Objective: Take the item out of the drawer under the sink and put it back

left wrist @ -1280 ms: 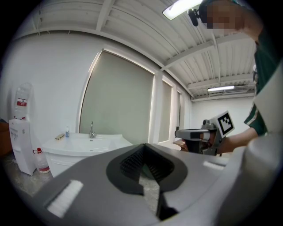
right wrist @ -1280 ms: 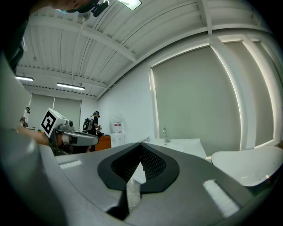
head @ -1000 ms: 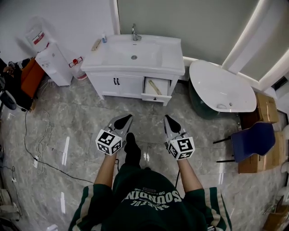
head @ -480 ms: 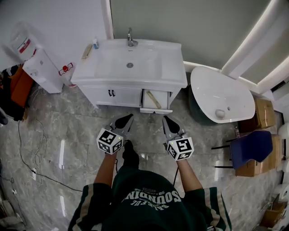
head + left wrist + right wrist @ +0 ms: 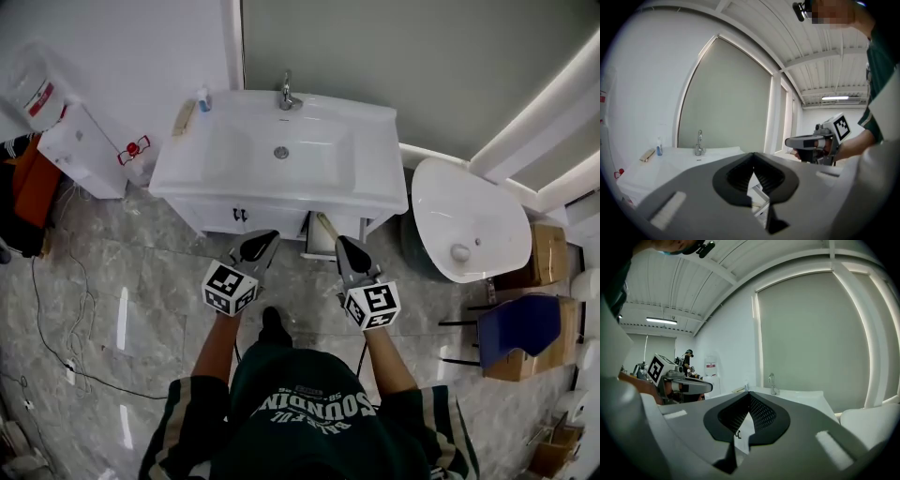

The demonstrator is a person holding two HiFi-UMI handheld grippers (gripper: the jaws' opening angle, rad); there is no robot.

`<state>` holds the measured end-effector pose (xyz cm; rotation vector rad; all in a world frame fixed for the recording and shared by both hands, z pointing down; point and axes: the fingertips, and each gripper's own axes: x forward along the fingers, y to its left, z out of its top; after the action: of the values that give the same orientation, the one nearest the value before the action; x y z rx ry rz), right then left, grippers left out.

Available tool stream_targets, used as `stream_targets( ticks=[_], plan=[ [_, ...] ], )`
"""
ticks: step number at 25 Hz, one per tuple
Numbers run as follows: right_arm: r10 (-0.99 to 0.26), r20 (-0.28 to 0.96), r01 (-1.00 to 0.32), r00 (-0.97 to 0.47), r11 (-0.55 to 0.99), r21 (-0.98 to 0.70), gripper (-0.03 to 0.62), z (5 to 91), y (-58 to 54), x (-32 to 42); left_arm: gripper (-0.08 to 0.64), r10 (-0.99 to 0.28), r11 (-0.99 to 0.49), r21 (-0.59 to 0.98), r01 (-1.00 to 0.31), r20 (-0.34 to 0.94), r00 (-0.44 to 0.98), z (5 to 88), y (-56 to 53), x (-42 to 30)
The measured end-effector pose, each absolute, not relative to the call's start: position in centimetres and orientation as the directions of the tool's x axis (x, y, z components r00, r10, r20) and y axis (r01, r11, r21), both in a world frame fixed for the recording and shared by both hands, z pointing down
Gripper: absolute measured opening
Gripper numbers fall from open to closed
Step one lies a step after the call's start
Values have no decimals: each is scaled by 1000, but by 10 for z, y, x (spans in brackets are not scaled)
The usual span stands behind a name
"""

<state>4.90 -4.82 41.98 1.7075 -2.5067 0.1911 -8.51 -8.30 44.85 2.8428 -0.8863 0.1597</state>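
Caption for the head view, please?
Both shut, left gripper and right gripper face the open drawer under the sink.

Drawer [image 5: 317, 251] open under sink [image 5: 380, 192]; pale stick-like item [image 5: 325, 228] inside.

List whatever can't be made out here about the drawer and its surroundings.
Head view: the sink top overhangs most of the drawer; only a pale strip of the item shows, kind unclear.
Left gripper view: the left gripper body covers the cabinet; only a sliver of the drawer shows below the jaws.
Head view: the bottle on the sink's corner is too small for its label.
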Motion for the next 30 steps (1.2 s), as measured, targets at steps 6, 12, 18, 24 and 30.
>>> stream_targets(
  ticks=[6,12,18,24,30],
  plan=[
    [-914,144,-925,-379,375,-54,2,413,-96,34,49,-540,-820,124,-559,160,827,450,-122,-86],
    [-902,152,-914,-405,401,-60,2,422,-120,42,49,-554,-806,140,-576,167,816,455,-144,-74],
    [-898,133,-907,-420,413,-74,2,418,-140,63,49,-584,-781,158,-605,161,796,455,-157,-56],
    [-890,134,-900,-435,430,-68,2,417,-153,76,49,-593,-775,150,-614,165,788,451,-169,-46],
    [-876,163,-891,-454,448,-74,2,429,-156,84,49,-581,-773,174,-611,193,790,467,-169,-37]
  ],
)
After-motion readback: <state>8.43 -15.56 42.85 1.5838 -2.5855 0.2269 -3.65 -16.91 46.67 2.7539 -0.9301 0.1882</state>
